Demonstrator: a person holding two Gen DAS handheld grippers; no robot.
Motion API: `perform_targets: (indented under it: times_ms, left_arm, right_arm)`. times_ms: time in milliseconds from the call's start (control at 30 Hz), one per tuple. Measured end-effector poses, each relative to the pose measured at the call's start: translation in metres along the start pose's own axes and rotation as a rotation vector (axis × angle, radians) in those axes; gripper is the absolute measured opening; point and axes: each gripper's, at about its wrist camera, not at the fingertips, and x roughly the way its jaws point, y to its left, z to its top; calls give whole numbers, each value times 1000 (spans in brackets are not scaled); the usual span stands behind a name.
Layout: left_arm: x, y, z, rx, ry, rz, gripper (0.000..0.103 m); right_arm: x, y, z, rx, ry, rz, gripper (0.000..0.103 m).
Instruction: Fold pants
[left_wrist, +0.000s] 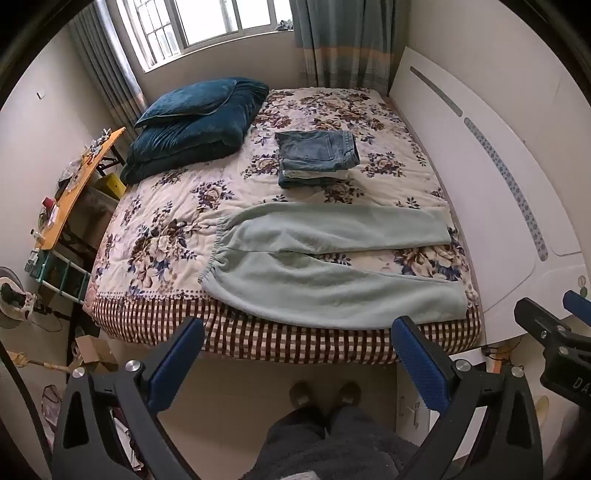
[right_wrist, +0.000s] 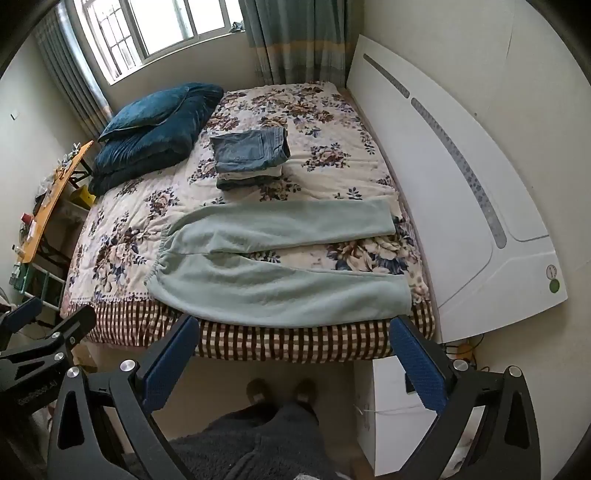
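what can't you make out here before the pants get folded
- Stack under the jeans: only edges show in both views, so the count of garments is unclear.
- Desk clutter: too small and warped at the left edge of both views.
- Near pant leg of the pants: its edge droops over the bed side, partly behind the left gripper fingers.
- Right gripper: cut off by the left view's edge.

We see matt, fleecy cloth pants (left_wrist: 325, 266) on a quilted floral bedspread (left_wrist: 177, 206), a velvety pillow (left_wrist: 184, 99), and a glossy white headboard (left_wrist: 480, 177).
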Motion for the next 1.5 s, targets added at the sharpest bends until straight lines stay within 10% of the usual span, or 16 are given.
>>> perform_targets:
  times_ms: [1500]
  left_arm:
    - [-4, -20, 25, 8, -32, 3, 103]
  right_arm:
    - [4, 0, 1, -10, -2, 10, 103]
